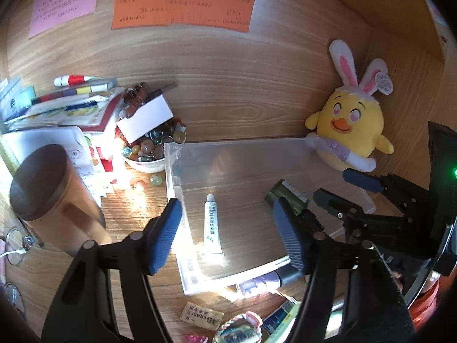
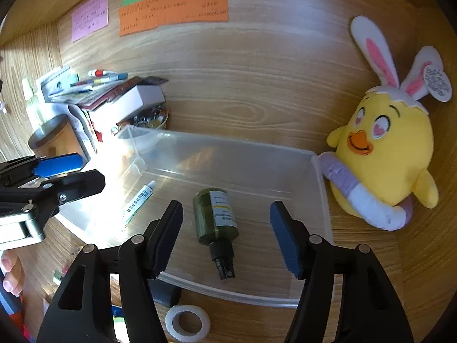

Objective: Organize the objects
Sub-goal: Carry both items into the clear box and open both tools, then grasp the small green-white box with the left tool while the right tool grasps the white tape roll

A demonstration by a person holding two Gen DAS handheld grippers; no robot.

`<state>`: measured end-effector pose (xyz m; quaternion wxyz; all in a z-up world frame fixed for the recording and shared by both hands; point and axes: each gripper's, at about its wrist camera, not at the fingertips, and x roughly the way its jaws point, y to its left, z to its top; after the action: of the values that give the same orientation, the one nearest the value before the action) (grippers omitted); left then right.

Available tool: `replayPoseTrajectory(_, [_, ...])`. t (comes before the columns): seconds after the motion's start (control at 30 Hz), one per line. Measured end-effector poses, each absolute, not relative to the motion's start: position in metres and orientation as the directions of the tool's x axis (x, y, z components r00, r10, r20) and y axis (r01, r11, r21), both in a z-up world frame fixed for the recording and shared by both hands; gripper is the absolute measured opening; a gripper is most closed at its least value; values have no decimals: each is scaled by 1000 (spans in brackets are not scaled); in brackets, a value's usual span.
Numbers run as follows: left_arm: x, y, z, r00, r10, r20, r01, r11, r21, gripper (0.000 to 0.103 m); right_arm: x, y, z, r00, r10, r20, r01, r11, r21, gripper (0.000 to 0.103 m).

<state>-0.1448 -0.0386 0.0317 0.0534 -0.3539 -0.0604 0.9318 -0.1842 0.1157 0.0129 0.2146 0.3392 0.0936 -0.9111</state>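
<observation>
A clear plastic bin point(image 1: 257, 154) point(image 2: 320, 188) lies on the wooden desk. Inside it lie a white ointment tube point(image 1: 212, 225) point(image 2: 137, 203) and a dark green spray bottle point(image 2: 217, 220) point(image 1: 285, 197). My left gripper point(image 1: 228, 234) is open and empty, hovering over the bin's left part above the tube. My right gripper point(image 2: 227, 234) is open and empty, just above the spray bottle, which lies on the bin floor between the fingers. Each gripper shows at the edge of the other's view.
A yellow plush chick point(image 1: 351, 134) point(image 2: 385, 154) leans right of the bin. A bowl of marbles point(image 1: 145, 151), boxes and a brown jar point(image 1: 48, 188) stand left. An eraser point(image 1: 201, 318), a purple tube point(image 1: 262, 283) and a tape roll point(image 2: 187, 323) lie in front.
</observation>
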Motion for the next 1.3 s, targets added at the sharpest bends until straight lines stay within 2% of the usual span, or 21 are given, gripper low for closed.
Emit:
replayPoseTrajectory(0.1, [-132,-40,37,-761,113,-639,-52,-992,-114,85,-177,122,20,-677,-348,-648,464,-886,-9,67])
replayPoseTrajectory(0.17, [-122,-40,39,-769,97,-632,-49,-994,-93,88,-169,127,24,-684,-357,-636,469,-883,-8,72])
replayPoseTrajectory(0.47, [-88,-45,28,-741,119,-661,-67,-992,-104,90,-135,138,30,-678,-396,-620,507,-862,-3,74])
replayPoseTrajectory(0.6, [-75,-42,22,-740,111,-664,-67,-994,-91,94,-123,141,25,-671,-402,-624,513,-858,1,74])
replayPoseTrajectory(1.0, [-54,-28,-15,-679,117,-725,-88,-993,-79,94,-108,147,-15,-589,-383,-711,526,-850,22,75])
replayPoseTrajectory(1.23, [-54,-35,-32,-652,164,-741,-63,-985,-163,94,-107,149,-40,-534,-378,-756,522,-851,57,75])
replayPoseTrajectory(1.3, [-55,-35,-35,-650,169,-741,-61,-983,-171,85,-108,149,-45,-527,-373,-764,518,-853,59,75])
